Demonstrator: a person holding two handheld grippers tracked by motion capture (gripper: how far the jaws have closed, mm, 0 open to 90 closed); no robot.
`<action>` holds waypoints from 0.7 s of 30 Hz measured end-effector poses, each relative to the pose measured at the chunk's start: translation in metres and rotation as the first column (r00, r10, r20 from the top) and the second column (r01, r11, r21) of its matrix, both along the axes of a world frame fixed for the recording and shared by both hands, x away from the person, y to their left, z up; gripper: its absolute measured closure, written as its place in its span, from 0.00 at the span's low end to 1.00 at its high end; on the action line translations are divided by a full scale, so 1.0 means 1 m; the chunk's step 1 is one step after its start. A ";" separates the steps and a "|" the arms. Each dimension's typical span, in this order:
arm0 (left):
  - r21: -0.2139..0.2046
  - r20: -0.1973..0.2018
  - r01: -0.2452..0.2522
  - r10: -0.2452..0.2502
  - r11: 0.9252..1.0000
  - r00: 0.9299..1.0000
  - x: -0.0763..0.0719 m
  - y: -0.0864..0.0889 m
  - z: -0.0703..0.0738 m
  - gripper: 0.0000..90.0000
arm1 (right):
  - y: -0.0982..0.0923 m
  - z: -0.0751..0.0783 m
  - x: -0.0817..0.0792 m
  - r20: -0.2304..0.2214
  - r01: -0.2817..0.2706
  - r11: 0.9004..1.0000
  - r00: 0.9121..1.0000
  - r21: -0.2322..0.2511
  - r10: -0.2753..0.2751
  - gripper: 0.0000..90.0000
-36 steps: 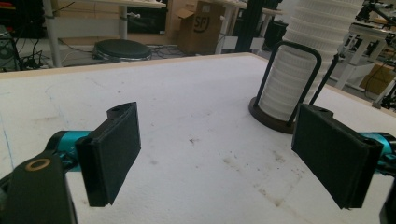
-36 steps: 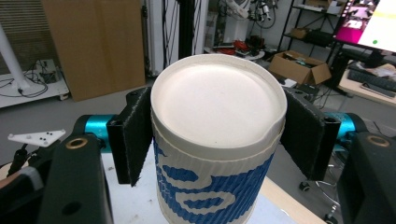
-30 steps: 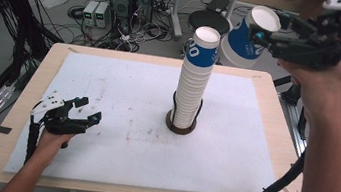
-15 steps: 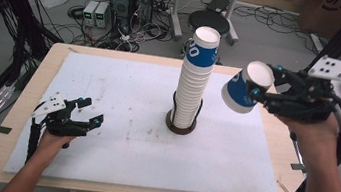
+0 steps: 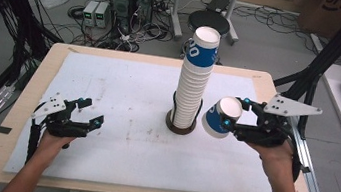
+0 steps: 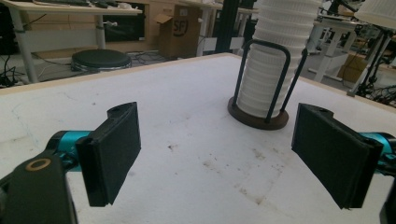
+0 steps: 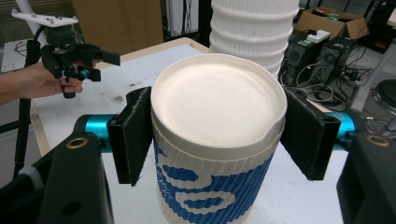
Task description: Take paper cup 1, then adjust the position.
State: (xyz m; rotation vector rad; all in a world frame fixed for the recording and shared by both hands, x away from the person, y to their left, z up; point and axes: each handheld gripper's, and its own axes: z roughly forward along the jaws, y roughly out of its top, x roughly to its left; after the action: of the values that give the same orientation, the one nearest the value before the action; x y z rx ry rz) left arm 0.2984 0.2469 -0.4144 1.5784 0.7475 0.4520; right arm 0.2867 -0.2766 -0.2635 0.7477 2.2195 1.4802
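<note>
A tall stack of blue-and-white ribbed paper cups (image 5: 195, 79) stands upside down in a black wire holder on a round dark base (image 5: 180, 126) at mid-table. My right gripper (image 5: 235, 114) is shut on a single cup (image 5: 220, 117), tilted with its white bottom end facing up, just right of the stack and low over the mat. In the right gripper view the pads press both sides of that cup (image 7: 217, 140), with the stack (image 7: 254, 28) behind. My left gripper (image 5: 93, 111) rests open at the left, nothing between its jaws; the stack (image 6: 275, 60) stands ahead of it.
A white mat (image 5: 110, 77) covers the wooden table (image 5: 20, 105). Black frame struts (image 5: 325, 57) rise at the right edge. Cables, power boxes and a stool (image 5: 209, 20) lie on the floor beyond the far edge.
My right gripper has come down with the cup from high at the upper right to beside the stack's lower half. The left gripper has stayed put.
</note>
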 end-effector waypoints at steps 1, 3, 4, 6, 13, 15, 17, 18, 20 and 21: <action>0.005 0.001 -0.004 0.004 1.000 1.000 0.000 0.000 0.000 0.17 | 0.001 -0.005 -0.001 -0.003 -0.001 1.000 1.000 0.003 0.001 0.35; 0.001 -0.002 -0.009 0.009 1.000 1.000 0.000 0.000 -0.001 0.17 | 0.004 -0.014 -0.001 -0.004 -0.010 1.000 1.000 0.009 0.010 0.35; 0.000 -0.003 -0.009 0.009 1.000 1.000 0.000 0.001 -0.001 0.17 | 0.005 -0.018 -0.001 0.000 -0.007 1.000 1.000 0.004 0.007 0.35; -0.003 -0.001 -0.009 0.009 1.000 1.000 0.000 0.000 -0.001 0.17 | 0.009 -0.026 0.000 -0.007 -0.010 1.000 1.000 -0.009 0.009 0.35; 0.003 0.007 0.008 -0.008 1.000 1.000 -0.001 -0.003 0.001 0.17 | 0.019 -0.043 0.001 -0.031 -0.034 0.999 0.999 -0.005 0.034 0.35; 0.001 0.007 0.016 -0.016 1.000 1.000 -0.001 -0.004 0.001 0.17 | 0.021 -0.046 0.000 -0.042 -0.047 0.999 0.998 0.002 0.047 0.35; 0.005 0.008 0.026 -0.026 1.000 1.000 -0.001 -0.005 0.001 0.17 | 0.022 -0.048 0.000 -0.040 -0.056 0.998 0.998 0.003 0.056 0.35; 0.008 0.004 0.031 -0.031 0.999 0.999 -0.001 -0.006 0.001 0.17 | 0.024 -0.049 0.001 -0.043 -0.054 0.999 0.998 0.002 0.054 0.35; 0.016 0.006 0.038 -0.038 0.999 0.999 -0.001 -0.008 0.001 0.17 | 0.027 -0.052 0.001 -0.044 -0.057 0.998 0.997 0.002 0.057 0.35; 0.017 0.006 0.045 -0.045 0.999 0.999 -0.001 -0.009 0.001 0.17 | 0.027 -0.052 0.001 -0.044 -0.057 0.998 0.997 0.002 0.057 0.35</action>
State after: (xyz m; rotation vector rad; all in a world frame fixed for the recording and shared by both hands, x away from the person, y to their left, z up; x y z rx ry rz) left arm 0.2970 0.2378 -0.4131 1.6057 0.7038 0.4306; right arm 0.2877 -0.2501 -0.3157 0.7295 2.2904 1.5058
